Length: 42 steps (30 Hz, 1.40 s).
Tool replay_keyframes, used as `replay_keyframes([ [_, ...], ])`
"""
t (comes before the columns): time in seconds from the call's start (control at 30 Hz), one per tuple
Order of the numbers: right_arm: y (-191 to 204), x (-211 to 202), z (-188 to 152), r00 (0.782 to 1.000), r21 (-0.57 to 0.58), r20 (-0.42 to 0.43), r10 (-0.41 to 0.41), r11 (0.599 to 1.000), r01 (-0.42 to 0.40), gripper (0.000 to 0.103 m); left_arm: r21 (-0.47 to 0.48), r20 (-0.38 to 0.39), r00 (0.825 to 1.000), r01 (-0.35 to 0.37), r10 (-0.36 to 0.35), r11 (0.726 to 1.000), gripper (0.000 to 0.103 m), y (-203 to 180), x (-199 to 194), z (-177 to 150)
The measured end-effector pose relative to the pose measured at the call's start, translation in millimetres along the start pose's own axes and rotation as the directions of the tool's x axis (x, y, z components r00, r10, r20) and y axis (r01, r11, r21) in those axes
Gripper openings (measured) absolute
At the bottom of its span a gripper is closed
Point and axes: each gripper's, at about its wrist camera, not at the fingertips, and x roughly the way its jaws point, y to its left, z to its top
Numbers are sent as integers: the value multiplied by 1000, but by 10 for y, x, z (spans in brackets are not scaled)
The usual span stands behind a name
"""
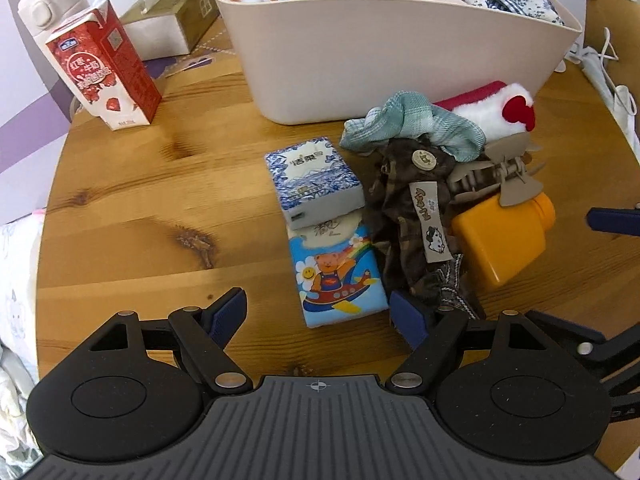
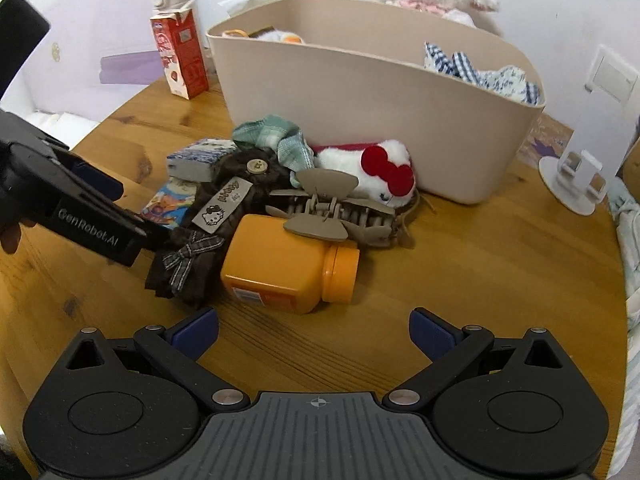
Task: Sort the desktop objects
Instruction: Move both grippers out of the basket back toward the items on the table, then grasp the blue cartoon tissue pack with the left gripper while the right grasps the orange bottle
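The left gripper (image 1: 316, 312) has its blue fingers wide apart and holds nothing; it hangs low over the round wooden table (image 1: 132, 200), and the bright tissue pack with a cartoon bear (image 1: 338, 276) lies between its fingertips; a blue and white tissue pack (image 1: 314, 182) rests partly on top of that one; beside them is a dark brown cloth with a cat label (image 1: 416, 216), with a green checked cloth (image 1: 416, 124) on it; the right gripper (image 2: 314, 330) is open too, with nothing in it; just in front of it lies an orange plastic bottle (image 2: 288, 264) on its side; a tan hair claw clip (image 2: 324, 208) sits on the bottle; a white plush with a red bow (image 2: 380, 168) lies against the big beige plastic tub (image 2: 360, 92), which seems to hold more cloth and toys; a red milk carton (image 1: 104, 64) stands further back
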Motion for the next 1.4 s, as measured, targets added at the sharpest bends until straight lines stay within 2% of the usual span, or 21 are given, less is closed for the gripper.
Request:
replay_keyframes([
  [0.43,38,231,96,1000,20,-17,-9,1000,9,103,-58,-43,999,8,-10,998,80,38,236,86],
  [0.83,99,417,143,999,-28,21,-34,999,34,103,-147,8,1000,-27,28,989,81,58,284,130],
  [0.87,92,417,142,999,-24,27,-29,999,30,103,-151,8,1000,-28,29,988,81,56,284,130],
  [0.97,50,400,127,999,-3,44,15,1000,-15,93,-163,10,999,-33,35,986,80,53,273,120],
  [1.0,41,386,121,998,-4,52,21,1000,-21,88,-169,14,999,-36,39,985,77,53,266,113],
  [1.07,22,373,122,998,-4,50,35,999,-35,86,-180,23,999,-41,46,983,68,57,236,94],
  [1.13,-3,362,120,998,-6,47,38,999,-38,86,-183,31,998,-42,48,982,51,65,208,88],
  [1.17,-19,355,118,998,-4,47,43,999,-43,86,-181,31,998,-41,47,983,47,64,197,89],
  [1.4,-91,260,6,998,27,24,66,997,-66,86,-149,15,999,-41,43,988,46,11,129,-30],
])
